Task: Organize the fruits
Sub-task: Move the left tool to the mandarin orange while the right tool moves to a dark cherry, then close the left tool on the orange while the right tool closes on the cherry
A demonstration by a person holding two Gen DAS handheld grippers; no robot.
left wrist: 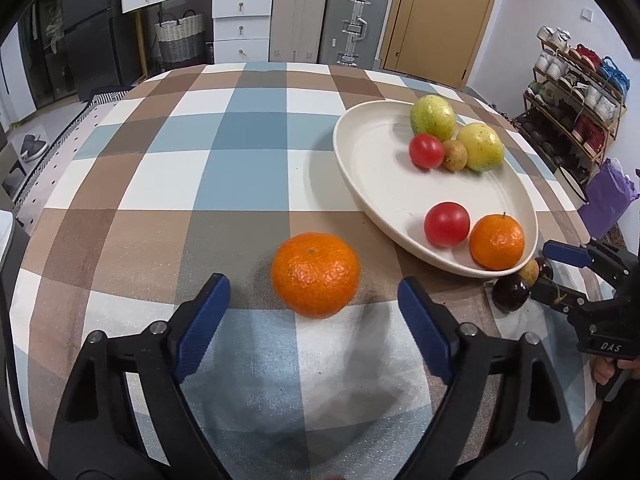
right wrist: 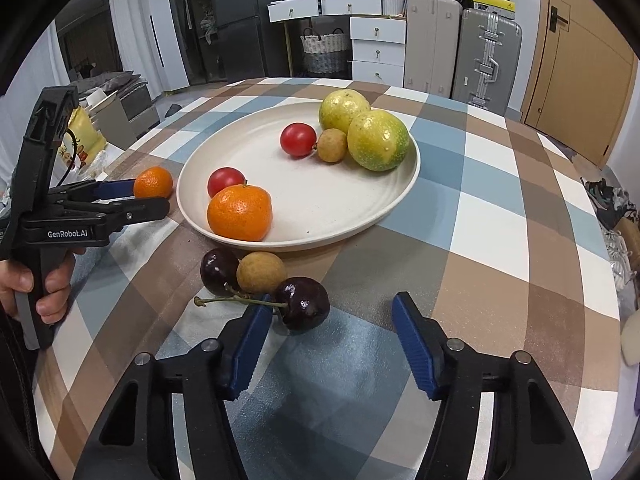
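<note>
Two wrist fisheyes, low over the checked tablecloth

Left looks across from the near edge; right faces likewise; both share the round cream plate.

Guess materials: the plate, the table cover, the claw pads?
Plate: matte cream, faint concentric ridges, no glaze glint; probably plastic or fibre composite, possibly unglazed ceramic.
Table cover: checked woven fabric, visible grainy weave, slight wrinkles.
Right claw pads: blue, ribbed, matte; looks like rubber or soft plastic on black hard-plastic arms.
</note>
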